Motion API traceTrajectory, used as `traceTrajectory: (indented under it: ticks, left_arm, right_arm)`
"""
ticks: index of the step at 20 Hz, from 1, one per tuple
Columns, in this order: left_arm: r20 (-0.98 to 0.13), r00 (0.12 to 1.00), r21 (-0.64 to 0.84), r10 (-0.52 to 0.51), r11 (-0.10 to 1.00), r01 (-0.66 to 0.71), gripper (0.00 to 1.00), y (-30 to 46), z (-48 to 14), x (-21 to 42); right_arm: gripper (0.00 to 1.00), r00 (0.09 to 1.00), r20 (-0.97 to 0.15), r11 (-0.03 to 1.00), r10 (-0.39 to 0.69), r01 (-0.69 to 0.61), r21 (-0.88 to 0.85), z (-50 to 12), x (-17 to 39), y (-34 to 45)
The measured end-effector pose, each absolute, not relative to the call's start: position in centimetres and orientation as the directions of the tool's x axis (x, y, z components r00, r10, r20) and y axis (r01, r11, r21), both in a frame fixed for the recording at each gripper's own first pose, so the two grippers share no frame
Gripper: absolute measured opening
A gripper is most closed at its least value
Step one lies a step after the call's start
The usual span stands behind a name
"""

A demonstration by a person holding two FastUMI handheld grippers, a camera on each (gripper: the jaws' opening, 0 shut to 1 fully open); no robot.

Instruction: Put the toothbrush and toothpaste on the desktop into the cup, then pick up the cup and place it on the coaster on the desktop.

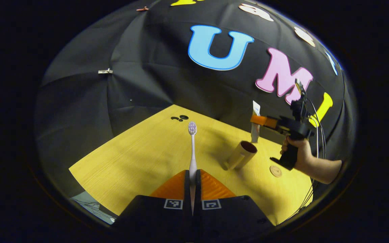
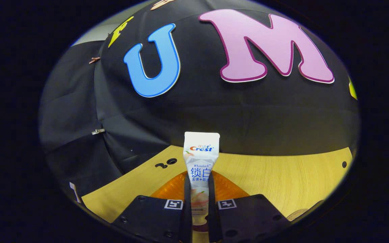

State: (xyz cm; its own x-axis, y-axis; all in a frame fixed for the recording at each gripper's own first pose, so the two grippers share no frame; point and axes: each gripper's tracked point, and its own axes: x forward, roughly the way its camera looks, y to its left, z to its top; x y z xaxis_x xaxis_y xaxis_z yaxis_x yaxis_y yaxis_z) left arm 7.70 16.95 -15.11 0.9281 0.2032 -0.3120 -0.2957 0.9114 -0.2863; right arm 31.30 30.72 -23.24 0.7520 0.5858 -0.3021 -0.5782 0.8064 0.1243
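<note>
Toothbrush (image 1: pixel 192 148) pinched upright in your left gripper (image 1: pixel 192 175). Toothpaste tube (image 2: pixel 200 162) clamped in your right gripper (image 2: pixel 199 189), above cup (image 1: pixel 241 155) near tabletop's right edge (image 1: pixel 292 202); coaster (image 1: pixel 276 171) just beside.

- Lilac-headed plastic toothbrush (image 1: pixel 192 148): lower handle hidden between the left gripper's fingers (image 1: pixel 187 184); its end cannot be seen.
- White toothpaste tube with printed label (image 2: pixel 200 162): bottom part hidden between the right gripper's fingers (image 2: pixel 187 202) in the right gripper view; in the left gripper view, its middle is covered by that gripper.
- Tan cylindrical cup with dark inside (image 1: pixel 241 154): contents too dark to tell.
- Round wooden coaster (image 1: pixel 276 171): surface marking too small to make out; cut off by the edge in the right gripper view.
- Yellow wood-grain desk (image 1: pixel 140 158): near edge hidden behind the gripper body.
</note>
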Motion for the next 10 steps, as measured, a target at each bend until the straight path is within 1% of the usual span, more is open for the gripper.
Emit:
traceTrajectory:
  ticks: [3,4,5,6,7,8,10]
  left_arm:
    - [-0.297,0.932,-0.297,0.210,0.907,-0.299,0.06,17.8,-15.2,8.0]
    - [-0.285,0.931,-0.285,0.229,0.907,-0.310,0.06,18.3,-15.0,8.1]
    - [-0.279,0.933,-0.281,0.225,0.910,-0.304,0.06,18.3,-15.0,8.4]
    - [-0.277,0.935,-0.278,0.222,0.913,-0.299,0.11,18.2,-14.9,8.6]
    - [-0.277,0.937,-0.278,0.214,0.915,-0.291,0.06,18.2,-15.2,8.9]
    - [-0.281,0.937,-0.277,0.209,0.917,-0.288,0.06,18.0,-15.3,9.2]
    - [-0.280,0.939,-0.274,0.198,0.921,-0.276,0.06,17.4,-15.2,9.7]
  right_arm:
    - [0.23,0.742,-0.318,0.798,0.590,-0.596,0.091,-25.3,31.1,31.0]
    - [0.24,0.736,-0.320,0.790,0.597,-0.610,0.070,-25.8,31.0,31.1]
    - [0.12,0.735,-0.317,0.785,0.599,-0.618,0.050,-26.2,30.9,31.0]
    - [0.25,0.738,-0.314,0.783,0.598,-0.620,0.034,-26.4,30.8,30.7]
    - [0.38,0.738,-0.316,0.784,0.596,-0.620,0.031,-26.9,30.6,30.5]
    - [0.27,0.735,-0.327,0.785,0.595,-0.618,0.040,-27.5,30.3,30.3]
    - [0.29,0.724,-0.355,0.788,0.592,-0.612,0.066,-28.6,29.4,29.6]
